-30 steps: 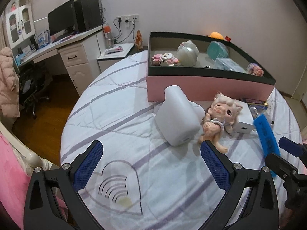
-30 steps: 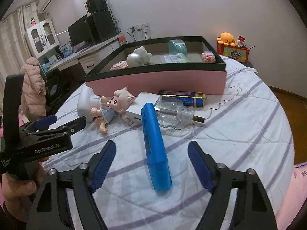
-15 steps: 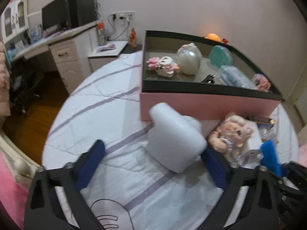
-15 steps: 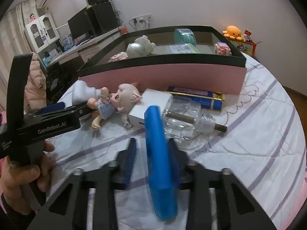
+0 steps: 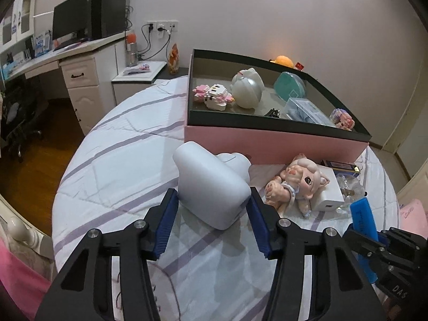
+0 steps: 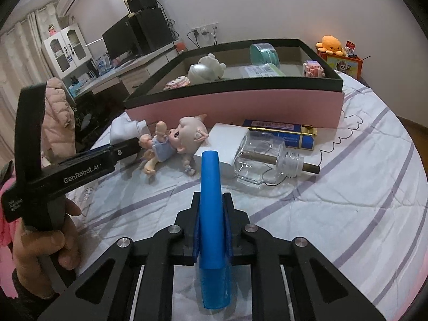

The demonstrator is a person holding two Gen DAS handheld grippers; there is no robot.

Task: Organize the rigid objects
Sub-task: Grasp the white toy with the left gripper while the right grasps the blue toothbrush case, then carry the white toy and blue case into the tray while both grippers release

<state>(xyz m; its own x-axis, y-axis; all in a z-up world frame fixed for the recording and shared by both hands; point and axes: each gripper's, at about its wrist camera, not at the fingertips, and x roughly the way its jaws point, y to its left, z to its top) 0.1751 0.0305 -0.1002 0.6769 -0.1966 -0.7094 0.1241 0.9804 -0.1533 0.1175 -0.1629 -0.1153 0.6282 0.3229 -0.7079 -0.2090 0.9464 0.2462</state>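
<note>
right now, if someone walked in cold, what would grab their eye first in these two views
The right gripper is shut on a long blue case that points toward the pink box. The left gripper straddles a white blocky device on the striped bedspread, its pads at the device's sides. Beside the device lies a pink-haired doll, just in front of the toy-filled box.

Both wrist views low, close, facing pink box [image 5: 267,144].
</note>
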